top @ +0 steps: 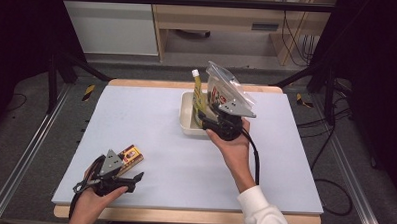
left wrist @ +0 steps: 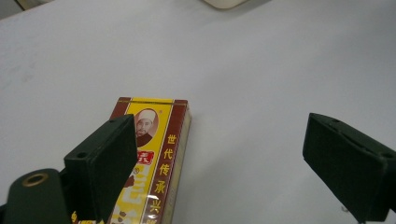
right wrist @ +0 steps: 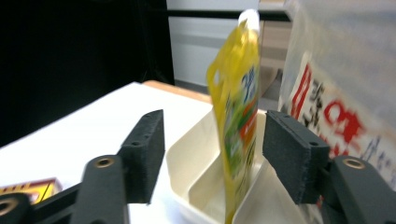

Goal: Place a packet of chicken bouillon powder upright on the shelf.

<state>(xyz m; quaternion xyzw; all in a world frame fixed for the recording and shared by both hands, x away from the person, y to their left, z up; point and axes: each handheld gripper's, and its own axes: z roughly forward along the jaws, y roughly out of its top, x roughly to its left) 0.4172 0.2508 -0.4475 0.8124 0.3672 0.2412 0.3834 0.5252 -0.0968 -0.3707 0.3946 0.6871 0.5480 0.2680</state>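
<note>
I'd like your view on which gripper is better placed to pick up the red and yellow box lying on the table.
Left, I would say. The left gripper hovers open right beside the red and yellow box. The right gripper is open at the cream tray, next to the yellow pouch.

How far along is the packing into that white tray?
Done: a yellow pouch and a clear bag stand in the tray. In hand: nothing; the right tool is open by the pouch. Left: the box on the table, by the open left tool.
</note>
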